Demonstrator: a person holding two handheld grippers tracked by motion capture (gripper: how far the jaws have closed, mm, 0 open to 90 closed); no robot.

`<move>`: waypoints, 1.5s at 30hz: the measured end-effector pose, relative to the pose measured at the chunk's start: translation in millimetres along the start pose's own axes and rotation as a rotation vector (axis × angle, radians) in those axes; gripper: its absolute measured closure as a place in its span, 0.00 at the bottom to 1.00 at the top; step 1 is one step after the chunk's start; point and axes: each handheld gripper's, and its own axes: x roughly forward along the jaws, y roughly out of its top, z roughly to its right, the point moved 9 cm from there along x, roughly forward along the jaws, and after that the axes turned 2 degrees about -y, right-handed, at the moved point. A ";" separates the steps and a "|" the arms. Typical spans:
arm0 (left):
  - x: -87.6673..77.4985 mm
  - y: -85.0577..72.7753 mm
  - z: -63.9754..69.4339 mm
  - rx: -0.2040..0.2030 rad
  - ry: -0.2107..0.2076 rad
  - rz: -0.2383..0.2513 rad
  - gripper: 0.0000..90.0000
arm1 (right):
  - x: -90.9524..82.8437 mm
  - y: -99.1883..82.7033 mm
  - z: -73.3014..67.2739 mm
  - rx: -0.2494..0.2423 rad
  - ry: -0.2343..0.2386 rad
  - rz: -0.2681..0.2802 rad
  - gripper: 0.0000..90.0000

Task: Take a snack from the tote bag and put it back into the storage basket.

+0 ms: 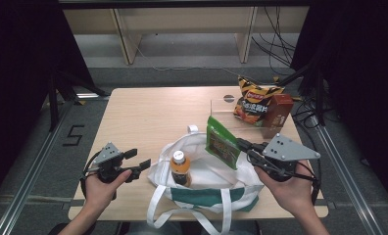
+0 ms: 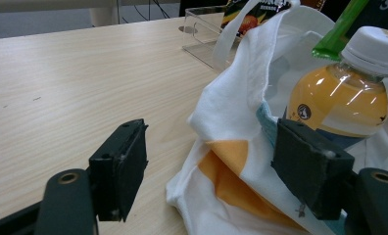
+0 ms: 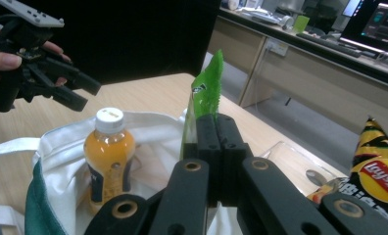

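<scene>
Green snack packet [image 1: 223, 142] hung over white tote bag [image 1: 202, 188] mouth, pinched by our right gripper [image 1: 242, 145], jaws fully shut on edge. Step, we judged: bagging packet; next needed lowering beside orange bottle [image 1: 180, 166]. Left gripper [image 1: 139, 161] gaped empty near bag. Chips bag [image 1: 253, 102], clear tray [image 1: 226, 115] farther back.

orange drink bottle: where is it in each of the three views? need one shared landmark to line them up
High view: the orange drink bottle stands upright in the white tote bag, below centre.
Left gripper view: upper right, white cap up, behind the right-hand jaw, inside the bag's mouth.
Right gripper view: lower left, upright in the bag.
Shared landmark: the green snack packet, beside the bottle in every view, clamped in the right gripper.
</scene>
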 end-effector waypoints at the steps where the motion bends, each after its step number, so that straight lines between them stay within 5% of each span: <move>1: 0.0 0.1 -0.1 0.002 0.000 0.000 0.31 | -1.3 0.7 -0.6 0.013 0.007 -0.002 1.00; 24: -1.0 0.2 -1.4 0.002 0.011 -0.004 0.31 | -19.0 27.4 37.0 -0.014 -0.122 0.053 1.00; 39: -0.9 0.1 -1.5 0.000 0.010 -0.004 0.31 | -9.5 24.3 67.7 -0.039 -0.219 0.034 1.00; 45: -0.2 0.3 -1.6 -0.002 0.003 0.003 0.31 | -1.2 18.0 83.3 0.002 -0.234 0.028 1.00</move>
